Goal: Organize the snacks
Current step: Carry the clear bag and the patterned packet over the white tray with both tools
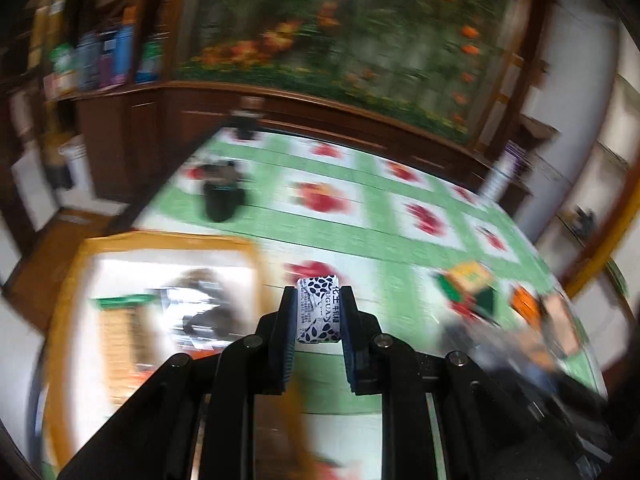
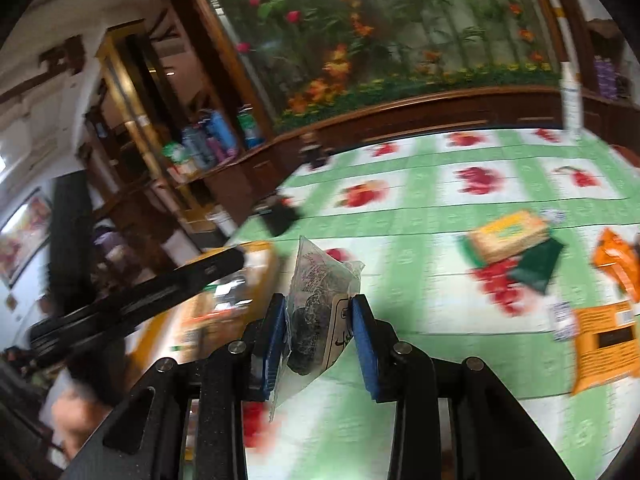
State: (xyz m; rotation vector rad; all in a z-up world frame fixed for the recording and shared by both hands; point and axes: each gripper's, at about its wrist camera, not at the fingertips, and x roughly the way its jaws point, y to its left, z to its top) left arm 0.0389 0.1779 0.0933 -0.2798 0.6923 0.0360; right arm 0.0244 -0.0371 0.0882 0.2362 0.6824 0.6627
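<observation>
My left gripper is shut on a small white snack packet with a black seed pattern, held above the table just right of an orange-rimmed box that holds several packets. My right gripper is shut on a clear plastic bag of dark snacks, held above the green floral tablecloth. The orange-rimmed box shows at its left in the right wrist view, with the left gripper's black arm over it. Loose snacks lie on the cloth: a yellow-green packet, a dark green one, orange packets.
Two black objects stand on the far left of the table. A white bottle stands at the far right edge. Wooden cabinets with bottles and a flower mural lie behind the table.
</observation>
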